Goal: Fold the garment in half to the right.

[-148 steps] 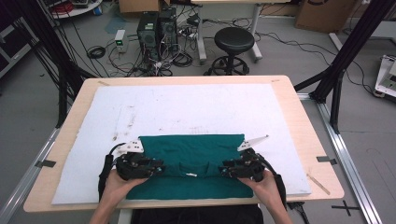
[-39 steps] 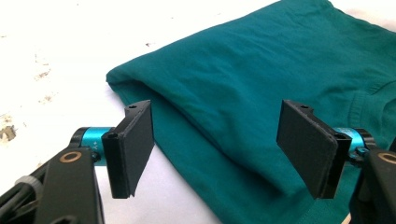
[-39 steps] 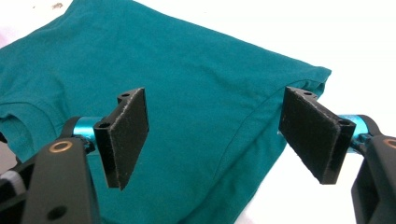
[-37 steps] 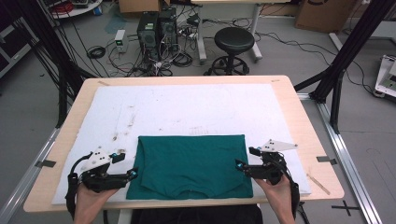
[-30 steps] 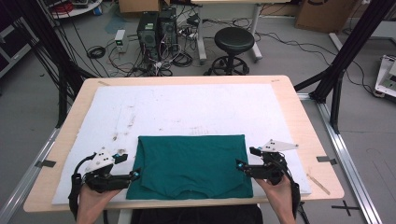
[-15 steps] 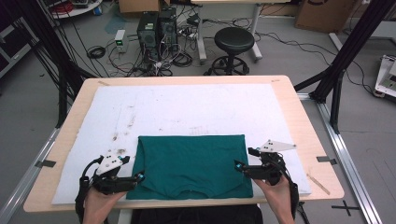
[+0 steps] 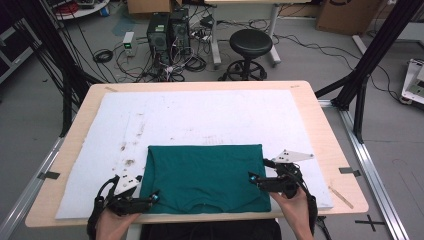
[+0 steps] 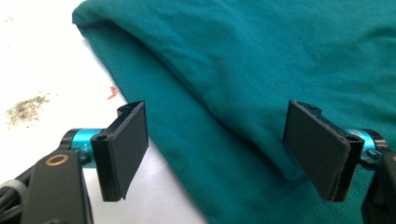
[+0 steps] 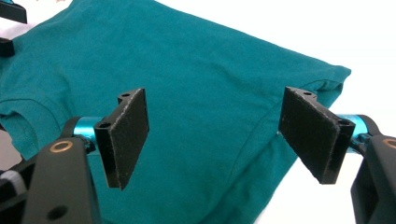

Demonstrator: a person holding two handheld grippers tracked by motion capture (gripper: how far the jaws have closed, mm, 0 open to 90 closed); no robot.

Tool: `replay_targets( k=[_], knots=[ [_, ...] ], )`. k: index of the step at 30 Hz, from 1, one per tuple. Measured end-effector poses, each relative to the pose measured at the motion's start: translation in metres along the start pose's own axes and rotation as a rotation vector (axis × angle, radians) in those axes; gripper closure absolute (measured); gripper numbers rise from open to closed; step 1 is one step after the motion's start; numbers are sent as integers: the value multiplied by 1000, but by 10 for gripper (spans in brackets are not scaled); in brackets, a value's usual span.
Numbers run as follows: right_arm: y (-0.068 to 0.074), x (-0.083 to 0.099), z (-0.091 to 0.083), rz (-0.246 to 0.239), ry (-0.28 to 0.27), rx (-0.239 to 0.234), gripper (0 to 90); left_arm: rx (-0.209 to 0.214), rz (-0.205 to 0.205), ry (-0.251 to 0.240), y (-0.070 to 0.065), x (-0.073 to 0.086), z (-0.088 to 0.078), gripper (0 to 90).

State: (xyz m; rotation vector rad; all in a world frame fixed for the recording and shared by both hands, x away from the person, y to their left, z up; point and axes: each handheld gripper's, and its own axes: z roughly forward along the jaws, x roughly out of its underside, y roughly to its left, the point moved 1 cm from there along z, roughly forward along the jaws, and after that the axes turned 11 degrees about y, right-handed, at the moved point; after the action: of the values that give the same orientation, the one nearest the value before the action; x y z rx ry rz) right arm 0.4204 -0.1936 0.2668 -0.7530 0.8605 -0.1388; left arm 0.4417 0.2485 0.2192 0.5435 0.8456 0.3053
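Sliding closer to the folded green T-shirt at the bottom, the left gripper and right gripper are gaping wide, probably readying another fold.

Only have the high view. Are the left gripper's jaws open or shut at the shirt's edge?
Observer: Open. In the left gripper view the left gripper has its jaws wide apart, straddling the folded edge of the green shirt.
Operator: Right one?
Observer: Also open. In its own view the right gripper has both pads clear of the cloth, near the shirt's corner.
Operator: Anything under the left jaws besides cloth?
Observer: A small red scrap lies on the white mat beside the shirt's edge.
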Motion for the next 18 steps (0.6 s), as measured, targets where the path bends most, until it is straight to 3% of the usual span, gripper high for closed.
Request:
replay_targets(
  k=[3,10,18],
  knots=[
    [1,-1,1,-6,3,-2,249,-6,-22,27,0,1,3,221],
    [3,-6,2,-13,-4,-11,250,14,-50,13,-1,7,1,243],
    [15,-36,11,-68,-18,-39,250,49,-61,-20,-2,12,-1,353]
  ],
)
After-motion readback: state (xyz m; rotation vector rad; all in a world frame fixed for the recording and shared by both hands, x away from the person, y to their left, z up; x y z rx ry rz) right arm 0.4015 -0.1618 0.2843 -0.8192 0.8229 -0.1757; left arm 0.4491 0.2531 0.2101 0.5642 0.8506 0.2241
